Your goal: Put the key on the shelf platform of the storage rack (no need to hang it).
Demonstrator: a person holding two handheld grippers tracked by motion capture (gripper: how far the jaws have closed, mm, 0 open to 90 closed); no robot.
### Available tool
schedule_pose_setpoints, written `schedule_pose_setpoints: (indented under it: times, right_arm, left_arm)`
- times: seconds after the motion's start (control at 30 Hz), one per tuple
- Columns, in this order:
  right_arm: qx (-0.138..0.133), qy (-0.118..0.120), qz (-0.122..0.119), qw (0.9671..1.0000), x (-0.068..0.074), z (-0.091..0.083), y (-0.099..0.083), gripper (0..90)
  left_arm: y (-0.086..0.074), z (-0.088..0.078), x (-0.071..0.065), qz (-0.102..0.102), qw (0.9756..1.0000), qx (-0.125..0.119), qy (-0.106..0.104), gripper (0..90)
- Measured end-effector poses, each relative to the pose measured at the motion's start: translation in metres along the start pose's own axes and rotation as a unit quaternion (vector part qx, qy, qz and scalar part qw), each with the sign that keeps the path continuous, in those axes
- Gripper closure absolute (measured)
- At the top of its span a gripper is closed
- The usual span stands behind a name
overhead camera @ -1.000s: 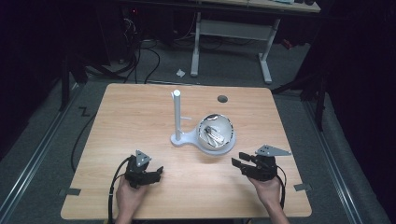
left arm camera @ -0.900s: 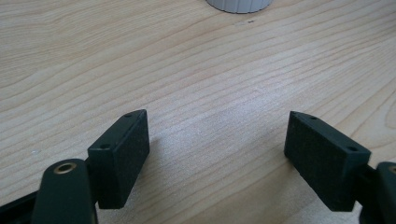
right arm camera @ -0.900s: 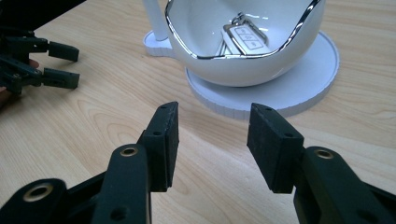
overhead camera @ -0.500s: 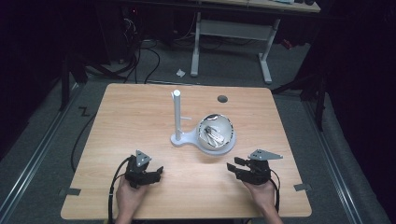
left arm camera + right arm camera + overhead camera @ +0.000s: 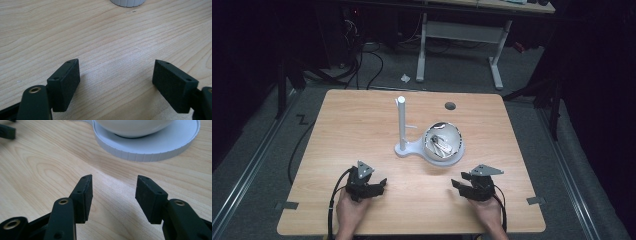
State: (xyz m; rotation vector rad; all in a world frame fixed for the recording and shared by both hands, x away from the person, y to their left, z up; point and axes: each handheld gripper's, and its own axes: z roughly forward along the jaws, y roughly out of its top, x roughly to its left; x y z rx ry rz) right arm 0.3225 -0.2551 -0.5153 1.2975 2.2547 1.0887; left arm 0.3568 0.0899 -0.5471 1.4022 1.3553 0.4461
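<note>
Nearest the table's (image 5: 362,115) front edge, the person's two hands rest on the light wood, each wrapped around a black two-jaw tool. The left gripper (image 5: 379,184) sits low over the wood at the near left, its cable looping back toward the edge; in its own view the left gripper (image 5: 116,75) has its jaws spread wide, with bare wood grain between the pads and nothing held. Well apart from it, at the near right, the right gripper (image 5: 458,184) points toward the middle of the table. Its jaws have just been opening, and in the right gripper view (image 5: 113,188) they stand at a moderate gap (narrower than the left pair), with only tabletop between them.

Just beyond the right gripper, near but not touching, stands the white stand (image 5: 408,148): a flat round base with a ribbed edge (image 5: 150,150), and on it a white bowl (image 5: 457,137) tipped so its opening faces the person. Something shiny and metallic (image 5: 441,145) lies inside the bowl; I cannot tell what. Left of the bowl a slim white post (image 5: 401,122) rises upright from the same stand.

Farther back, a small dark round hole (image 5: 450,106) marks the tabletop near its far edge.
</note>
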Motion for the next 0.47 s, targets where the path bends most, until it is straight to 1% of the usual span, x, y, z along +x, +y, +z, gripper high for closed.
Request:
schedule_pose_setpoints:
  times: [0.13, 0.17, 0.23, 0.47]
  right_arm:
    - [0.016, -0.019, -0.020, 0.9995, 0.003, 0.010, -0.004, 47.0]
    - [0.024, -0.023, -0.024, 0.9991, 0.004, 0.012, -0.005, 46.0]
    - [0.015, -0.037, -0.046, 0.9981, 0.006, 0.015, -0.009, 45.9]
    - [0.016, -0.036, -0.044, 0.9982, 0.005, 0.015, -0.009, 44.3]
  left_arm:
    - [0.000, 0.000, 0.000, 0.000, 1.0000, 0.000, 0.000, 22.7]
    - [0.000, 0.000, 0.000, 0.000, 1.0000, 0.000, 0.000, 22.7]
    - [0.000, 0.000, 0.000, 0.000, 1.0000, 0.000, 0.000, 22.7]
    - [0.000, 0.000, 0.000, 0.000, 1.0000, 0.000, 0.000, 22.7]
